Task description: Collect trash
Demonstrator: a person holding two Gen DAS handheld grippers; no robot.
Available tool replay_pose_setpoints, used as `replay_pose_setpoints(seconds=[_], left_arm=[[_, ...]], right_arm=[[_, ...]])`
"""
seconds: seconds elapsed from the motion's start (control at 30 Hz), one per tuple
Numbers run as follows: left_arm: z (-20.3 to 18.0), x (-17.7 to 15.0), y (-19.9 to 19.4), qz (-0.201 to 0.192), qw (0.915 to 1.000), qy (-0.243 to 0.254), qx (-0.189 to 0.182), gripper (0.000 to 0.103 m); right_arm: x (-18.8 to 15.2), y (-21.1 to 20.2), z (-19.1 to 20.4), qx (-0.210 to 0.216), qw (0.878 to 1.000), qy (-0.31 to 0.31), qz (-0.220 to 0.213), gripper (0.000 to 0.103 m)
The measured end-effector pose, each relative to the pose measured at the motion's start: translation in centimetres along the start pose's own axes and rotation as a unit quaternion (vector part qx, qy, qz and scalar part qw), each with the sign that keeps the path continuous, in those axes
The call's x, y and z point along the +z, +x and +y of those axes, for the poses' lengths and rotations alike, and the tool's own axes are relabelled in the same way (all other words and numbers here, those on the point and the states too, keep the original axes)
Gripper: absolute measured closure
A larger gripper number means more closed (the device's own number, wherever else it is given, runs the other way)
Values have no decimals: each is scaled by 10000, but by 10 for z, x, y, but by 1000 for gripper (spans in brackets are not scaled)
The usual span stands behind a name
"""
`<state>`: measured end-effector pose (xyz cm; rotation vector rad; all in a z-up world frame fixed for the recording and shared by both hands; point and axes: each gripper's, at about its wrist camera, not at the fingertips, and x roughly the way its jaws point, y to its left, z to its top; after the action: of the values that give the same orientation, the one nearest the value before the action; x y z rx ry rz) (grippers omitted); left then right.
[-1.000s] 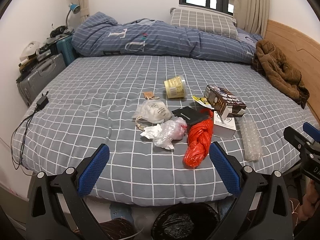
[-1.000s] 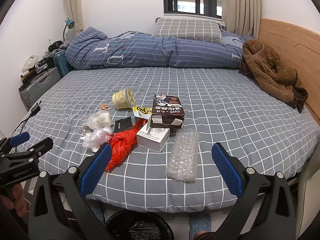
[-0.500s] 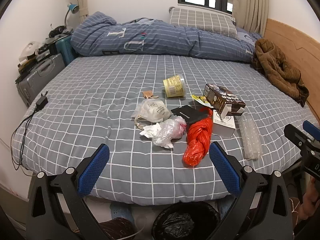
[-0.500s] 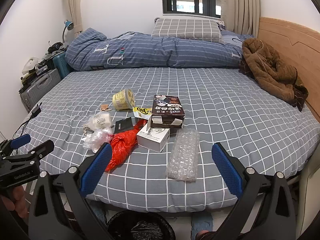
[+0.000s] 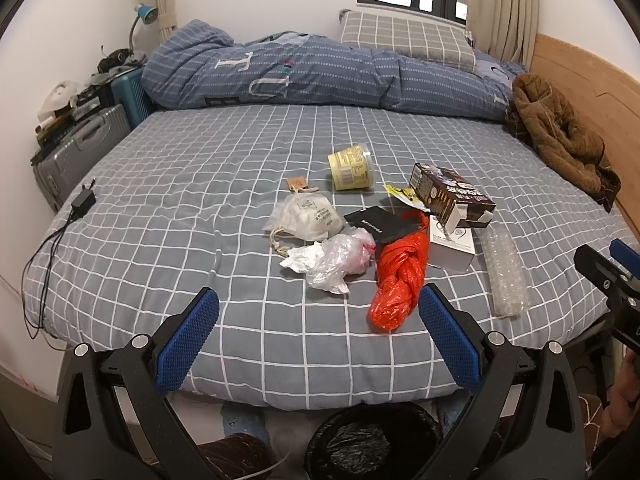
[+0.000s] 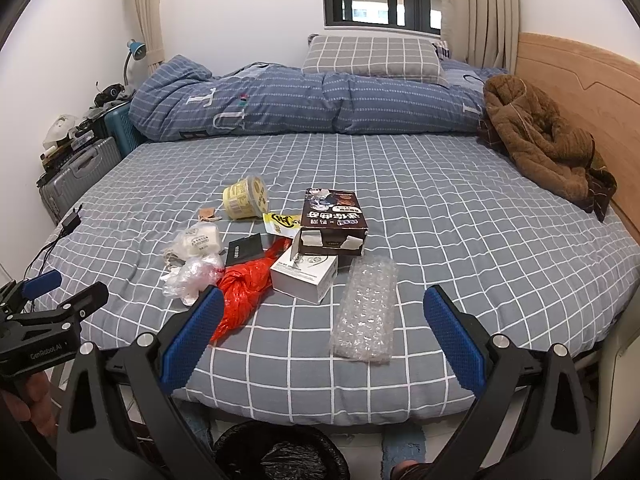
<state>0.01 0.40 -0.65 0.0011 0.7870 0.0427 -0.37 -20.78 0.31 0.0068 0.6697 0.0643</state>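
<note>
A grey checked bed is seen below a window, a black-lined bin at its foot. Trash is heaped mid-bed — an orange bag, clear plastic bag, bubble wrap, dark box, yellow cup. Both the left gripper and right gripper are held spread wide, empty. Little is changed from a second ago — the view is only slightly shifted.

The black-lined bin below the bed is cut off by the frame's bottom edge; box print unreadable.
</note>
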Motion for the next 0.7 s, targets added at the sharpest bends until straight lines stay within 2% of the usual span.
replay_pose_setpoints(seconds=[0.27,0.7], left_arm=[[4,11,37,170,9999,1,17,6],[8,27,119,565,9983,110,-65,6]], right_arm=[[16,29,-6,-41,10000,-27,75,7],[49,121,-9,-130,9991,-63,411,7]])
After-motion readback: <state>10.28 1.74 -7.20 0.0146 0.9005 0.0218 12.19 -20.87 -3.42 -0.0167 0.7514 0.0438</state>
